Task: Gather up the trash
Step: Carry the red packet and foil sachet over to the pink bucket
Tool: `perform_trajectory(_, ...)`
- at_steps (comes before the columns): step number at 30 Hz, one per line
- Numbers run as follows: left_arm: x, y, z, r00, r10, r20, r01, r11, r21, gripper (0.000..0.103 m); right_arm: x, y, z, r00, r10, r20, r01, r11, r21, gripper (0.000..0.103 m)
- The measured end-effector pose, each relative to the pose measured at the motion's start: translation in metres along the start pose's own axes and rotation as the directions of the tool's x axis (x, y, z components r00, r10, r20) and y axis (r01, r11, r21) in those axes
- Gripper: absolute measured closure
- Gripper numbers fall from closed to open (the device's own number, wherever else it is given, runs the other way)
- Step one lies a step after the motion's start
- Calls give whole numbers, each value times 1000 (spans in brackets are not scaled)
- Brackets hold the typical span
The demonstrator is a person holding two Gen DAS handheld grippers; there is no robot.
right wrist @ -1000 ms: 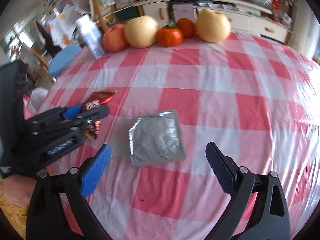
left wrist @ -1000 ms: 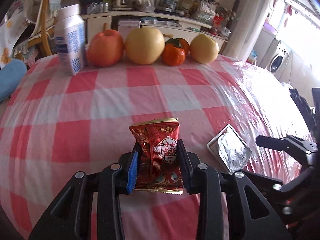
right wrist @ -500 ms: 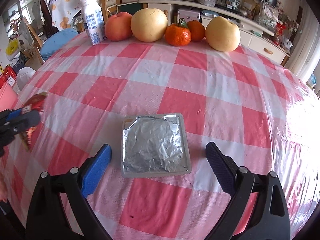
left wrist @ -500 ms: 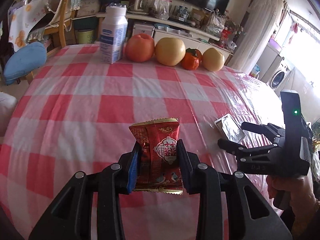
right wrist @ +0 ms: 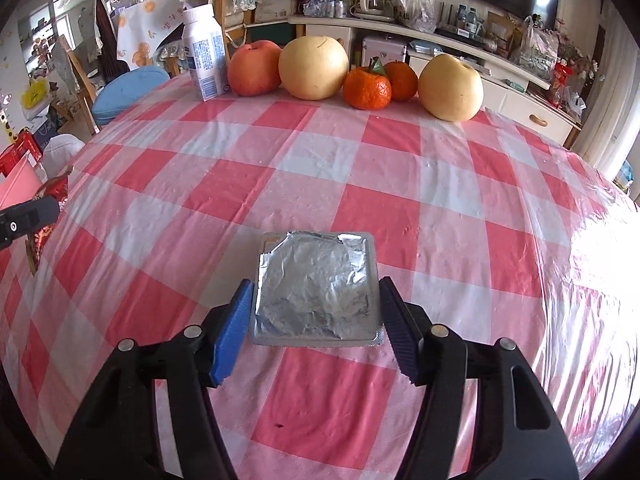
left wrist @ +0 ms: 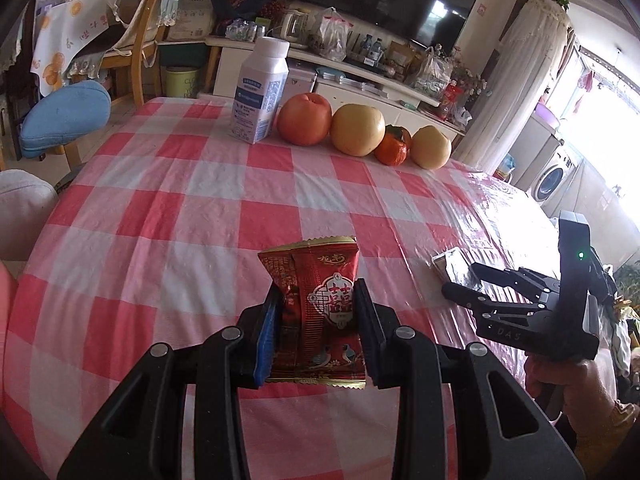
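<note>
My left gripper (left wrist: 316,328) is shut on a red snack wrapper (left wrist: 316,300) and holds it upright above the checked table (left wrist: 200,220). A flat silver foil packet (right wrist: 316,288) lies on the table in the right wrist view. My right gripper (right wrist: 316,328) has its two fingers on either side of the packet's near edge, close to it or touching; the jaws stand packet-width apart. In the left wrist view the right gripper (left wrist: 472,284) sits over the foil packet (left wrist: 450,262) at the table's right edge. The left gripper's tip with the wrapper (right wrist: 52,196) shows at far left.
A white milk carton (right wrist: 204,56), an apple (right wrist: 254,68), two pears (right wrist: 314,66) and two tangerines (right wrist: 368,88) line the table's far edge. A blue-cushioned chair (left wrist: 64,116) stands at far left. A cluttered cabinet (right wrist: 460,44) stands behind the table.
My left gripper has lifted and drawn back to the left with the wrapper. My right gripper has moved forward onto the foil packet and its jaws have narrowed around it.
</note>
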State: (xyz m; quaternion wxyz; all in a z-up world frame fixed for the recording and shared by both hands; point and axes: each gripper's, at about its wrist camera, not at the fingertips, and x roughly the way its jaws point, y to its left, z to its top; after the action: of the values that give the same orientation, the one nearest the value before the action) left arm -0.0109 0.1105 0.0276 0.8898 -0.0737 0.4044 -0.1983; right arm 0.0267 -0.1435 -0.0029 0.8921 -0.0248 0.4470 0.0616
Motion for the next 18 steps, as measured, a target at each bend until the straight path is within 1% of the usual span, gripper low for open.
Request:
perform_trajectory(8,-8,7,2,1000,3,5,-3,1000,-7,66,-8,9,-3,1000,12,21,-12,1000,21,40)
perform_trajectory(12,-15,10,5,1000,-5,16,5,1000,-16,66,-20,11,-1,998,31,46,-34,998,52,40)
perform_trajectory(18,-30,17,12,999,-11,38,12,999,-36,66,-33,30,3,996,65,63,-68,996,52,40)
